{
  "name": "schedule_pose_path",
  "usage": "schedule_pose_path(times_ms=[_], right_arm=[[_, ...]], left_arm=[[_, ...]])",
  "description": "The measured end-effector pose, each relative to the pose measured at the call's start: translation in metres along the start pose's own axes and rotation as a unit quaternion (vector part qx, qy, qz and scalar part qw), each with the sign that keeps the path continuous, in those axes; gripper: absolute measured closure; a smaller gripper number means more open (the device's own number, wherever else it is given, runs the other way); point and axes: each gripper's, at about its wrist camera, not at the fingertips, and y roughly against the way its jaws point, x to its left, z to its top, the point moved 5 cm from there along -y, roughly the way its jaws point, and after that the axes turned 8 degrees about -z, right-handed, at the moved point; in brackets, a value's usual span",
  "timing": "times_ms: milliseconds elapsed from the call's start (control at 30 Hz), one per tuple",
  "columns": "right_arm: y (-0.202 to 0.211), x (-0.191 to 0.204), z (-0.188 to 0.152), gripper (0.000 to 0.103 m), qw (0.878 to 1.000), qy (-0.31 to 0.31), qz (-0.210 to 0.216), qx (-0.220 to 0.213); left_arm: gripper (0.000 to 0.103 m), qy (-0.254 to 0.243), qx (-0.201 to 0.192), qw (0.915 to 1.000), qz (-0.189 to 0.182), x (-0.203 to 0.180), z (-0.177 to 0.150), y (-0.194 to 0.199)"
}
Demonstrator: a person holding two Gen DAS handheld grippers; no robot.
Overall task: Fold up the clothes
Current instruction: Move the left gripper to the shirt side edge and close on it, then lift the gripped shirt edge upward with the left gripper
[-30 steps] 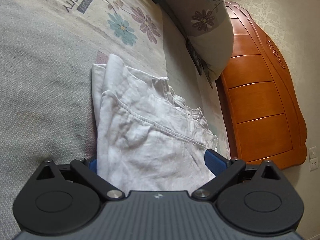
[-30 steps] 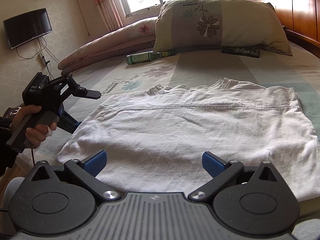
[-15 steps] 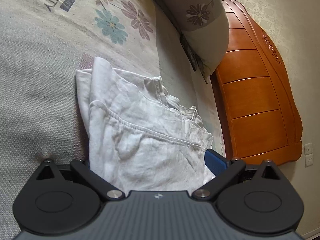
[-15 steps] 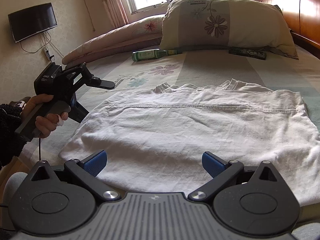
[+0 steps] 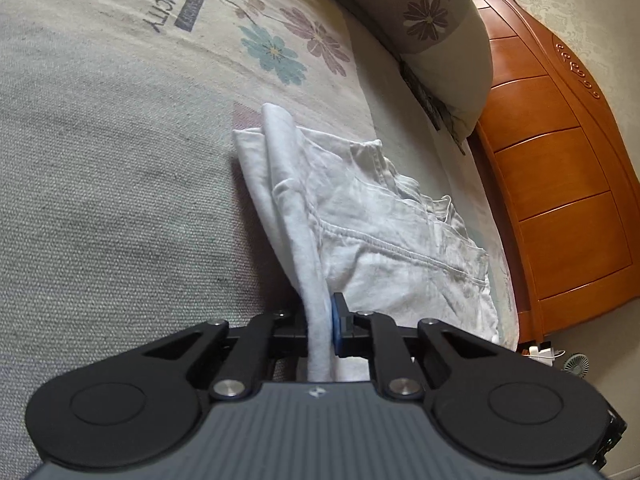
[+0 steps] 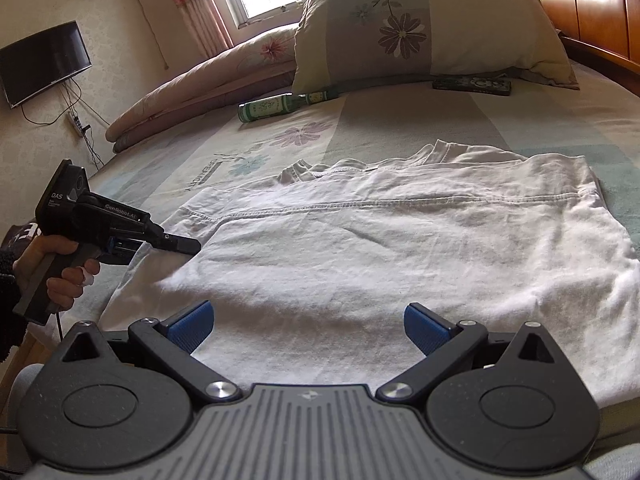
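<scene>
A flower-printed bed (image 6: 400, 128) carries the wrinkled white cotton garment (image 6: 380, 256), spread flat. Left tongs (image 5: 320, 316) have just closed, clenching its left edge; right tongs (image 6: 308, 322) gape released over its near hem

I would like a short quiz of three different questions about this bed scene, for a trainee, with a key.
1. True or false: the left gripper is shut on the shirt.
2. How do the right gripper's fingers stand?
A. wide apart
B. pressed together
3. What green thing lies by the pillow?

Key:
1. True; it just closed on the shirt's edge.
2. A
3. A bottle.
</scene>
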Motion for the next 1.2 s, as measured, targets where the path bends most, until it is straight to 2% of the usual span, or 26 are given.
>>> schedule_pose_path(times_ms=[133,300,367,567,667,933,1100,1200], right_arm=[[-0.009,-0.002,0.026,0.0,1.0,-0.009,0.015,-0.012],[-0.036,0.008,0.043,0.0,1.0,-0.006,0.014,-0.013],[-0.048,0.014,0.045,0.0,1.0,-0.011,0.015,-0.006],[-0.081,0.026,0.041,0.0,0.999,-0.028,0.008,0.024],[-0.095,0.025,0.042,0.0,0.999,-0.038,0.003,0.023],[-0.131,0.021,0.08,0.0,0.999,-0.045,-0.022,0.006],[-0.162,0.017,0.102,0.0,0.999,-0.038,-0.035,0.011],[-0.161,0.015,0.105,0.0,0.998,-0.049,-0.041,0.017]], left_arm=[[0.09,-0.013,-0.008,0.9998,0.014,-0.004,-0.002,0.001],[0.09,-0.072,-0.009,0.9958,0.055,-0.018,-0.005,-0.001],[0.09,-0.077,-0.011,0.9953,0.058,-0.019,-0.006,0.0],[0.09,-0.086,-0.017,0.9949,0.049,-0.017,-0.008,0.001],[0.09,-0.091,-0.019,0.9947,0.044,-0.016,-0.008,0.002],[0.09,-0.107,-0.02,0.9932,0.042,-0.017,-0.009,0.001],[0.09,-0.107,-0.017,0.9934,0.039,-0.016,-0.007,0.002],[0.09,-0.11,-0.018,0.9927,0.047,-0.019,-0.008,0.001]])
